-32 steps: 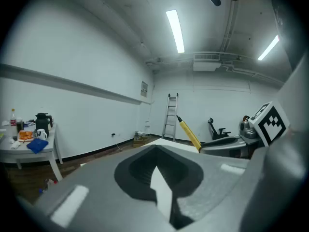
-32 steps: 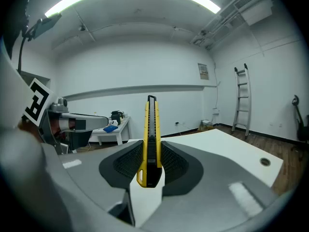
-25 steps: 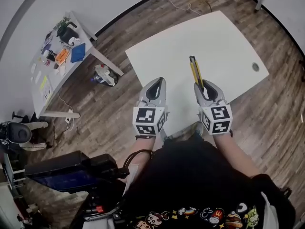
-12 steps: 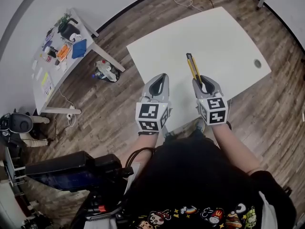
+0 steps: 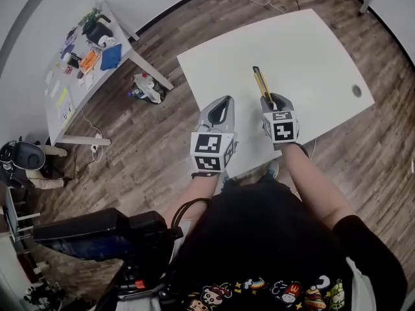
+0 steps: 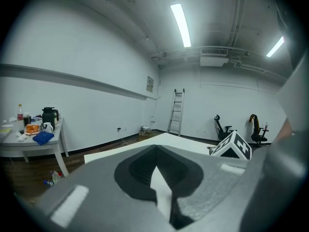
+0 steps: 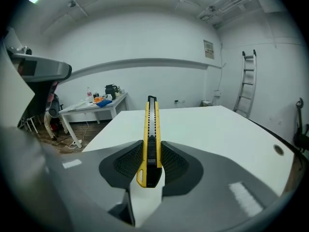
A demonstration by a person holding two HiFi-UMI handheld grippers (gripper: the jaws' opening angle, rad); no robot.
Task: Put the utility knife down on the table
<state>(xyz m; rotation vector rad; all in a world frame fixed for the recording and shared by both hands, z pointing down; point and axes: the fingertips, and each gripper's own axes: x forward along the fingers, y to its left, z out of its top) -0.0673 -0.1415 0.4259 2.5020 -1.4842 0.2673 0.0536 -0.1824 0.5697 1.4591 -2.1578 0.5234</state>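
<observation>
utility knife (image 7: 151,129), clamped in right tool (image 7: 150,154)

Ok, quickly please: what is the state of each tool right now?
Left tool: closed, holding nothing.
Right tool: closed on the utility knife.

Bright room, even light, bent edges.
Long ceiling lights (image 6: 181,23) shine white at the top of the left gripper view. The white table (image 5: 311,50) glows in the middle of the head view, with only soft shadows. All the pictures curve at the sides, and both gripper views go dark at the corners. The utility knife (image 7: 150,139) looks sharp; the bottom of the left gripper view looks fuzzy.
</observation>
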